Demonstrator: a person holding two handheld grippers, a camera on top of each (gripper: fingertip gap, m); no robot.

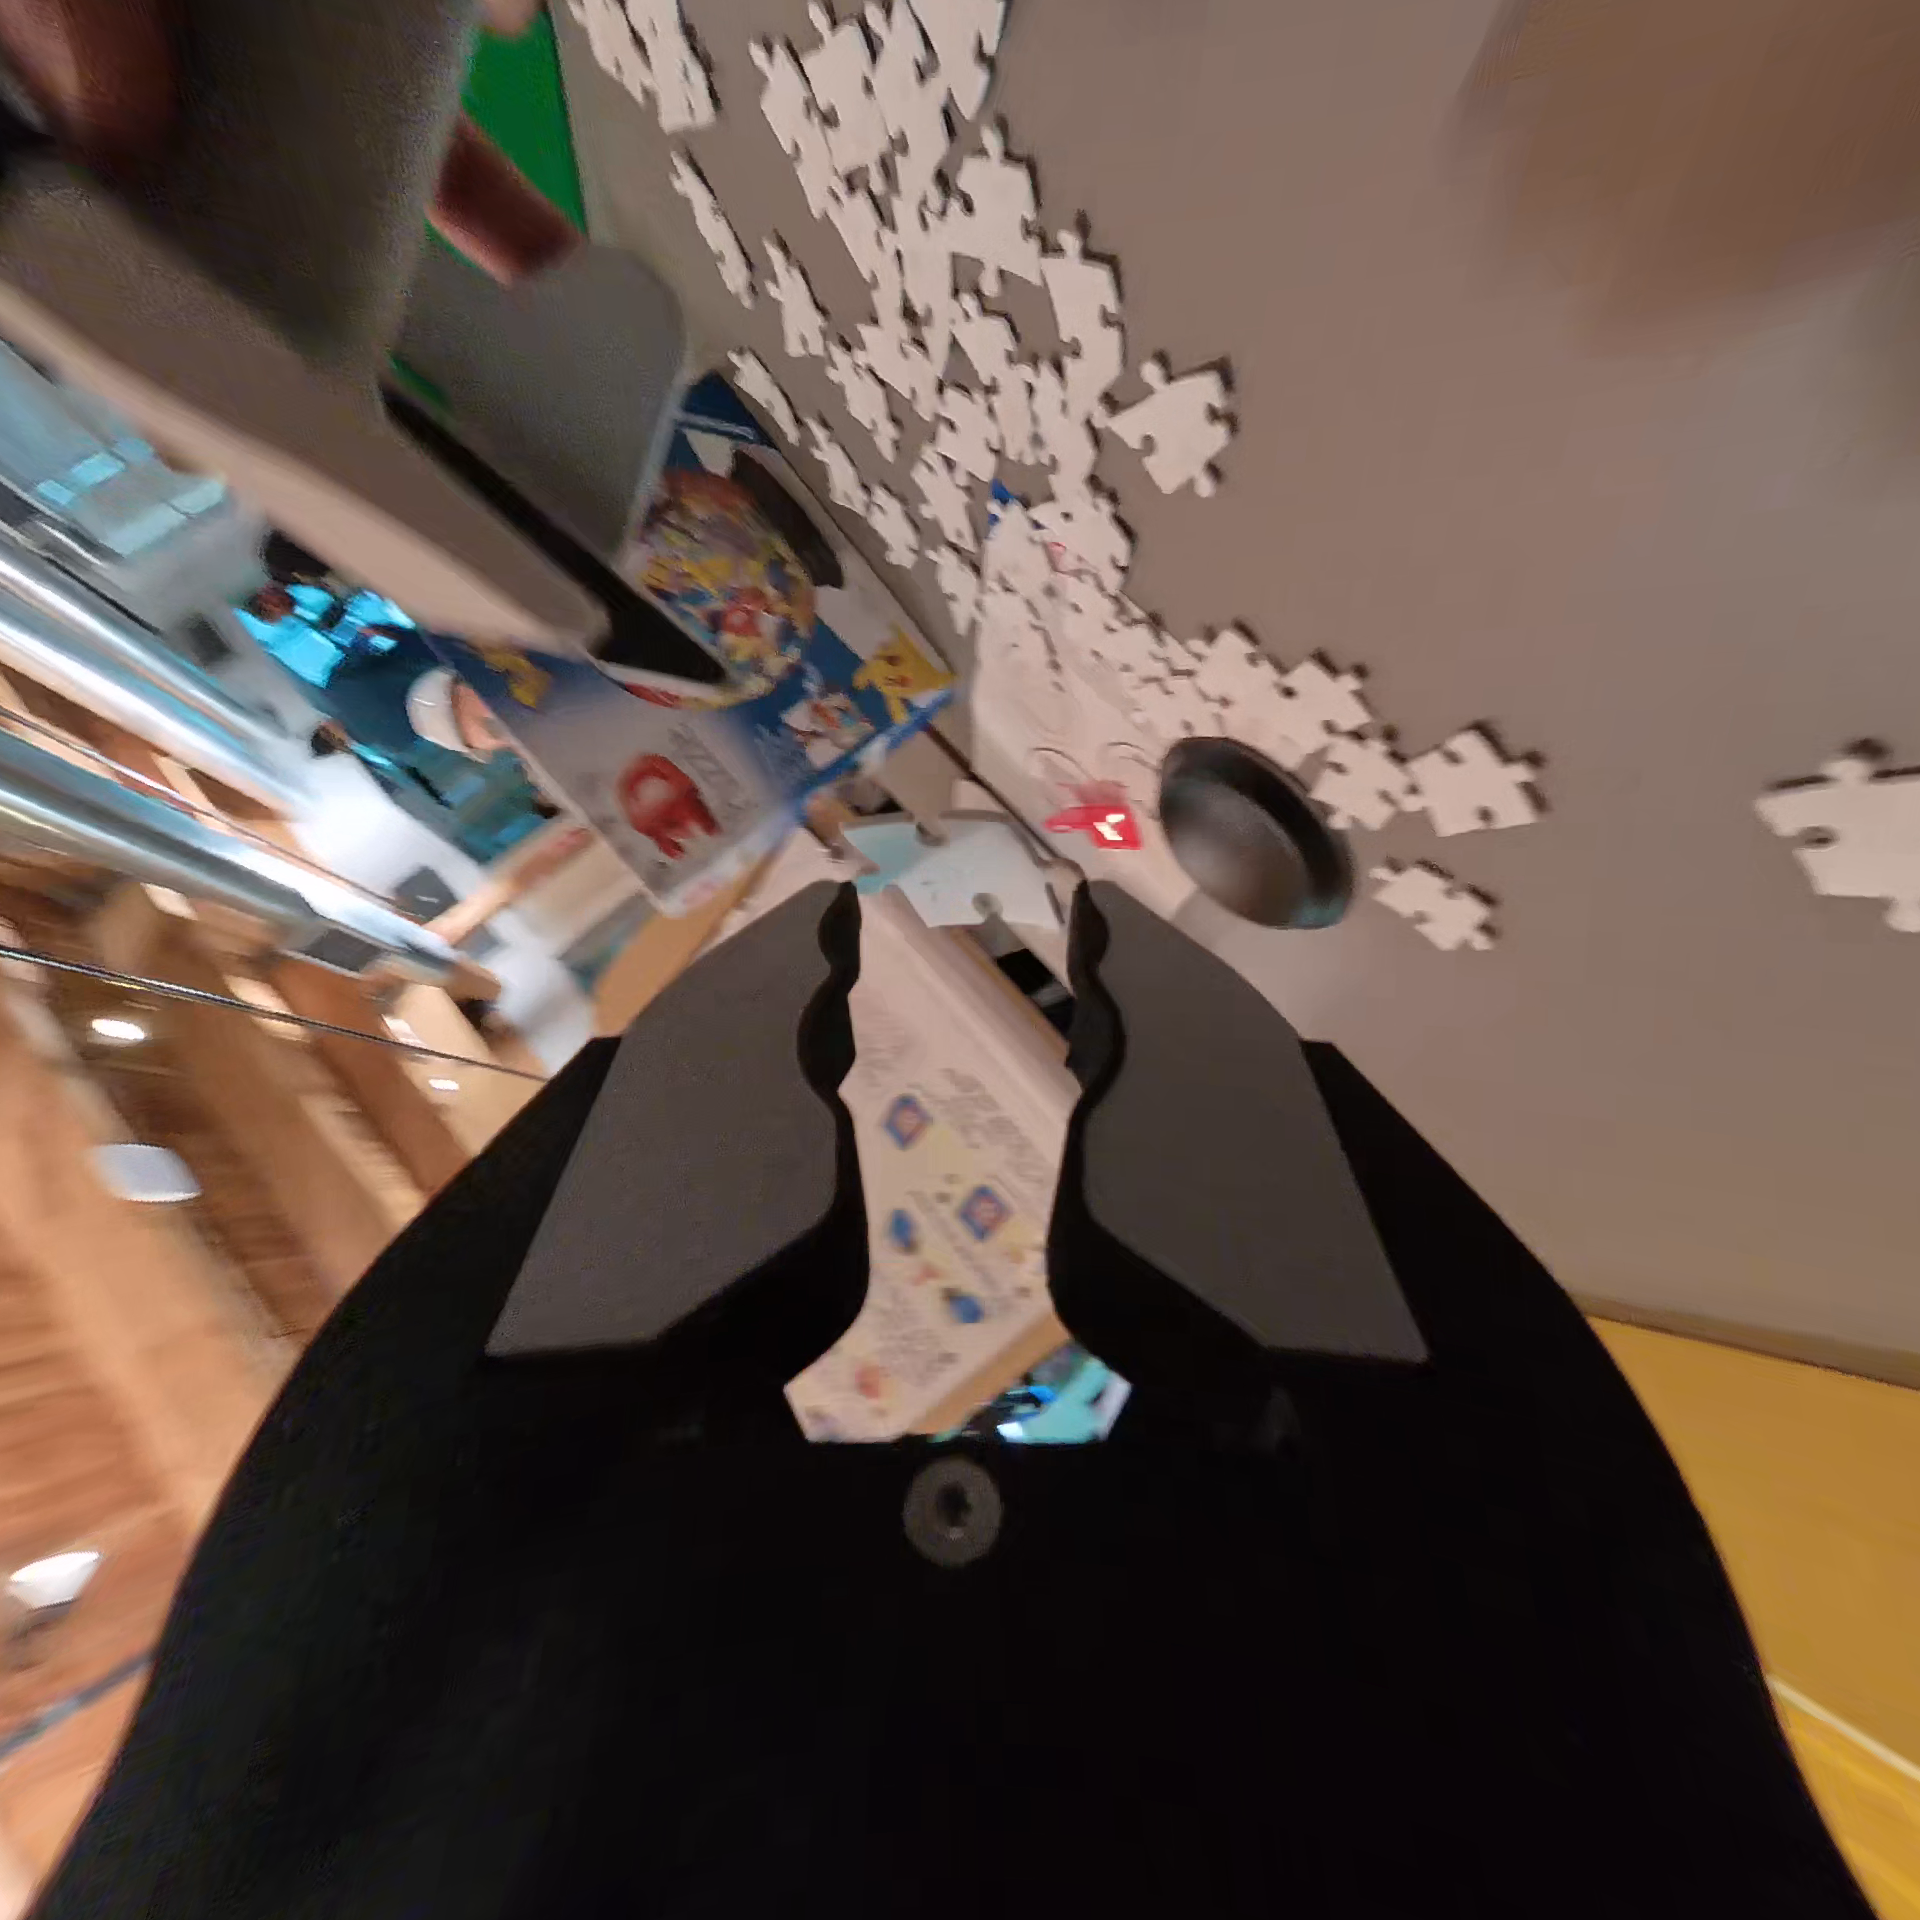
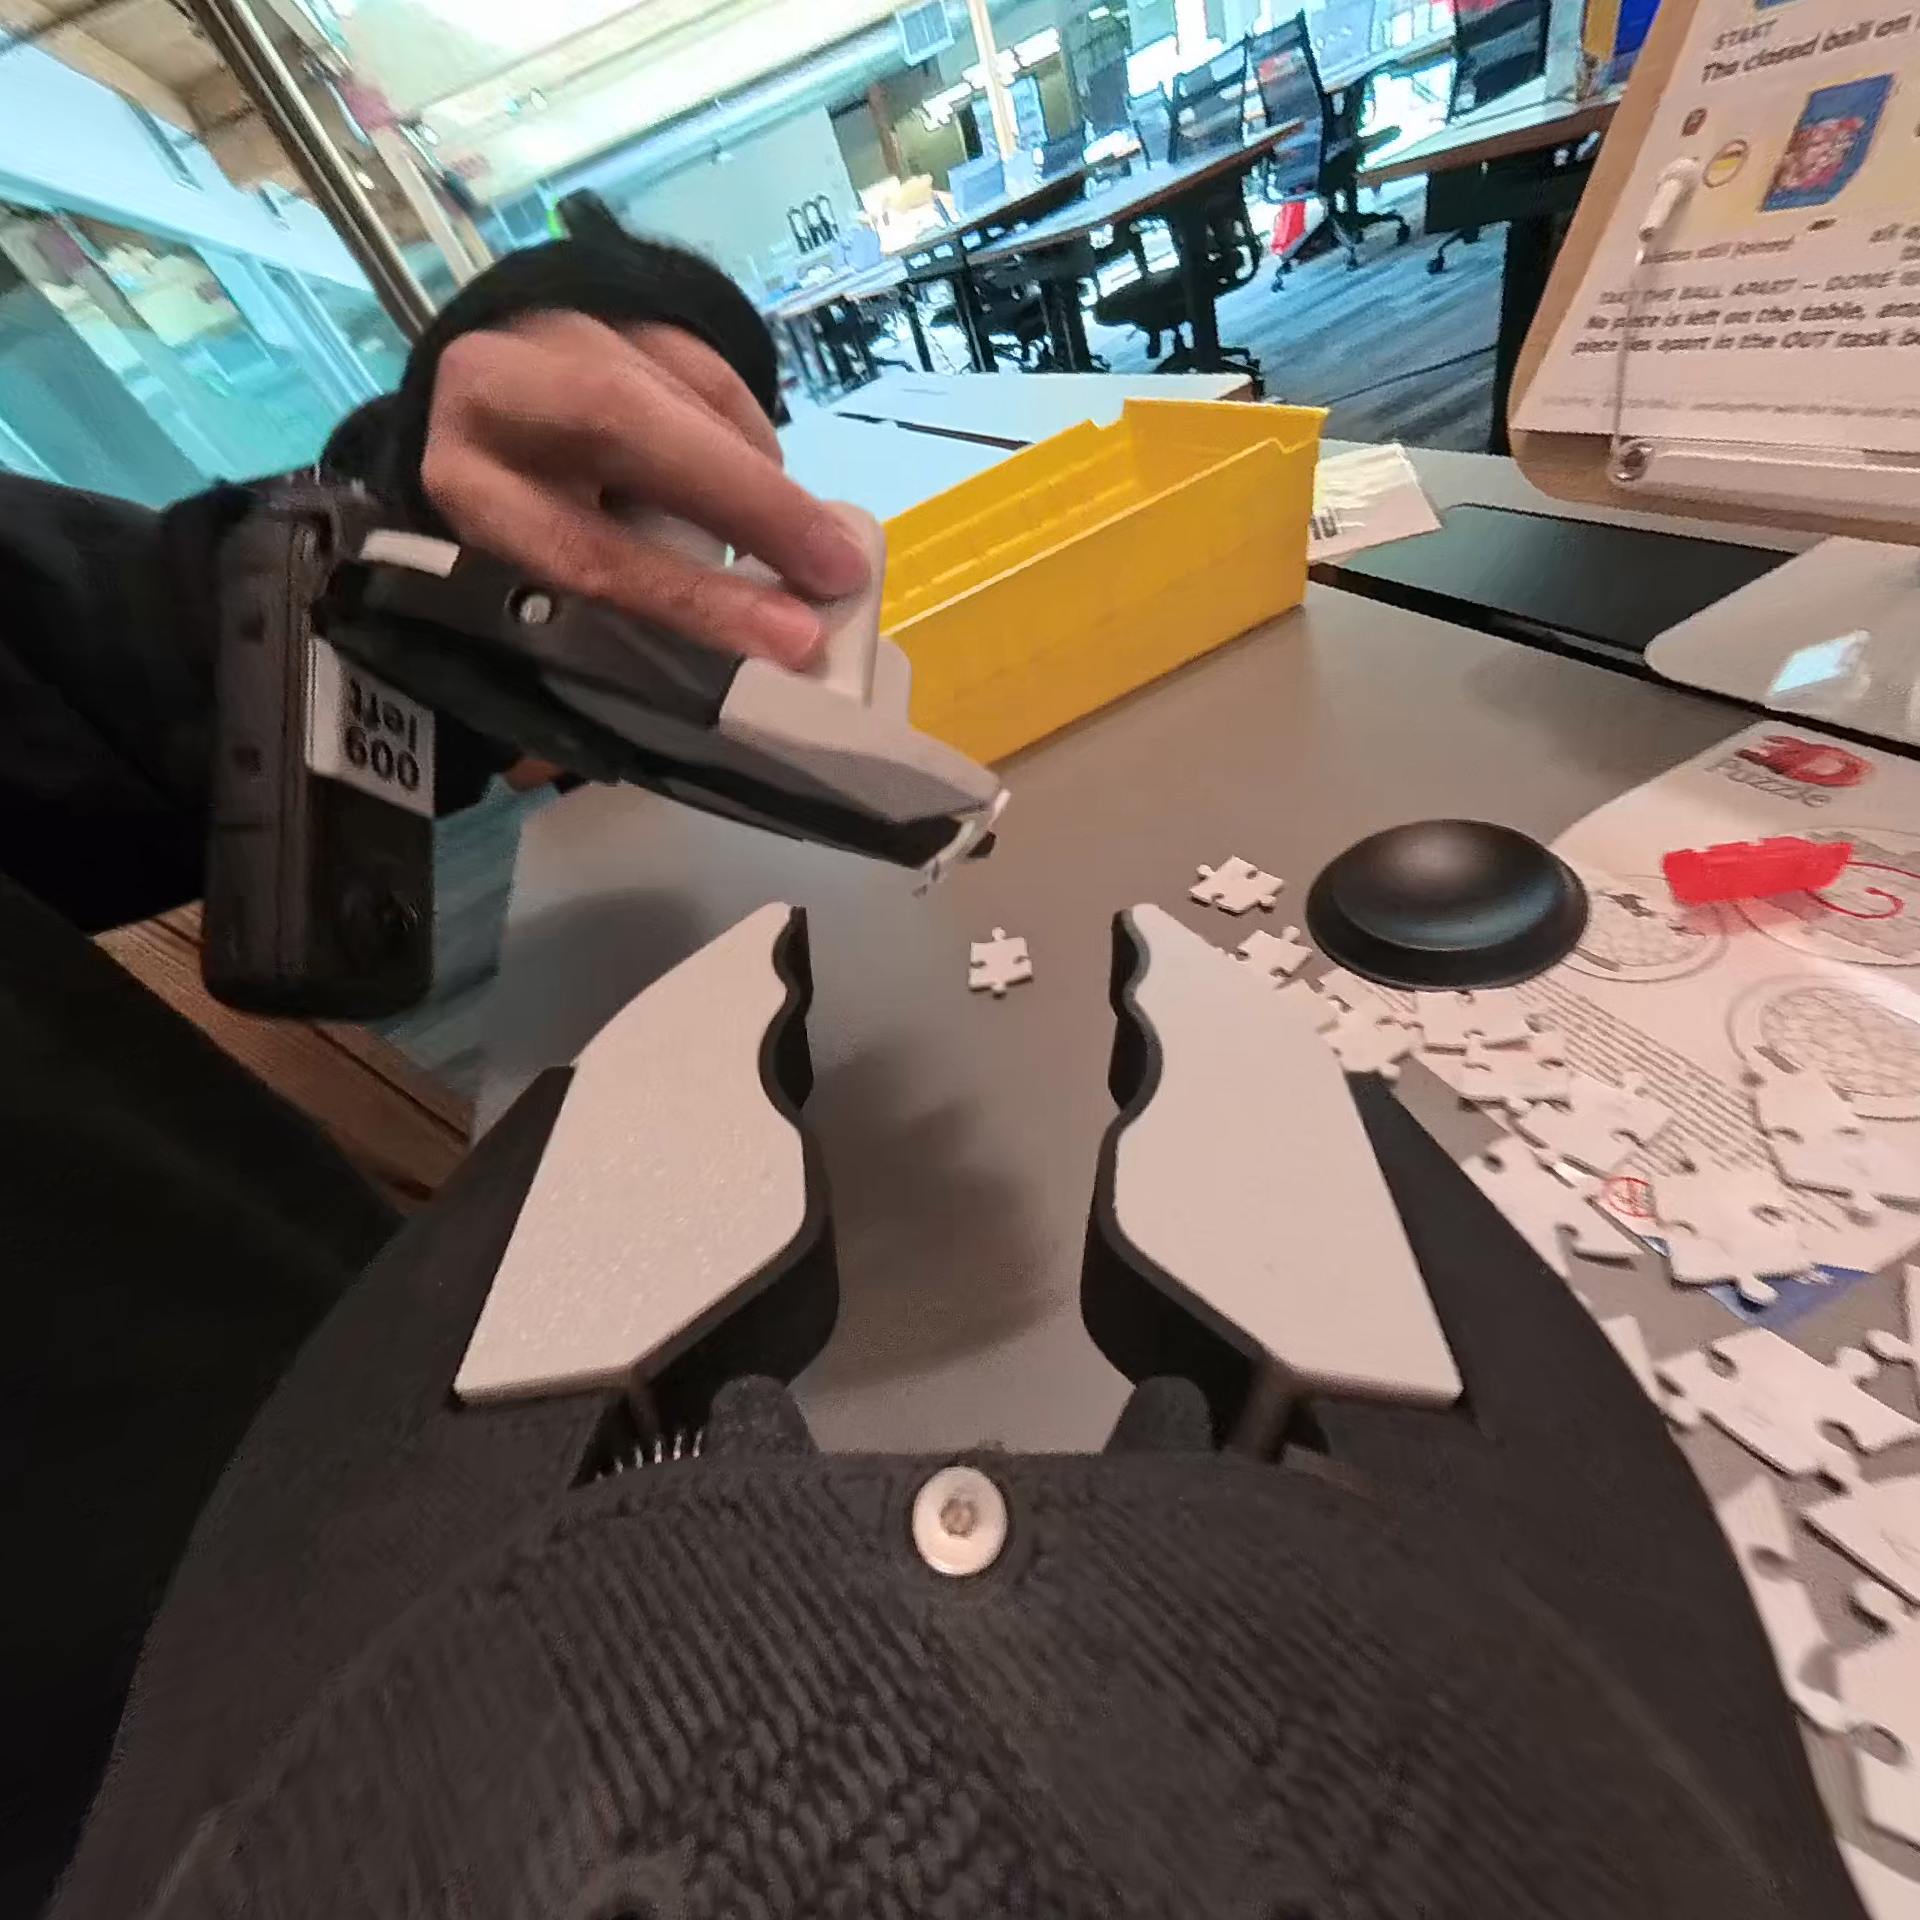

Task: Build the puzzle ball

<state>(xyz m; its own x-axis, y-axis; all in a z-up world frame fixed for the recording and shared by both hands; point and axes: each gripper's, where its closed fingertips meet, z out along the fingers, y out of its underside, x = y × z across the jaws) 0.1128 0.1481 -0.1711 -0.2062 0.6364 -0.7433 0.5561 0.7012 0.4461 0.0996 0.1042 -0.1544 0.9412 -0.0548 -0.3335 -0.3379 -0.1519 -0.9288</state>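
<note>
My left gripper [image 1: 961, 904] is shut on a pale puzzle piece [image 1: 956, 873], pinched across its width at the fingertips. In the right wrist view a hand holds this gripper [image 2: 961, 836] above the grey table [image 2: 1091, 790], with the piece [image 2: 951, 854] at its tip. My right gripper [image 2: 956, 935] is open and empty, low over the table. A single white piece [image 2: 1000, 961] lies just beyond its fingertips. A black dome stand [image 2: 1444, 904] sits to the right and also shows in the left wrist view [image 1: 1252, 831]. Many loose white pieces [image 2: 1662, 1195] lie face down at the right.
A yellow bin [image 2: 1101, 561] stands at the back of the table. A red tool [image 2: 1756, 871] lies on a printed instruction sheet [image 2: 1870, 997]. A card on a board [image 2: 1766, 260] stands at the back right. The puzzle box [image 1: 727, 644] lies beyond the pieces [image 1: 935, 312].
</note>
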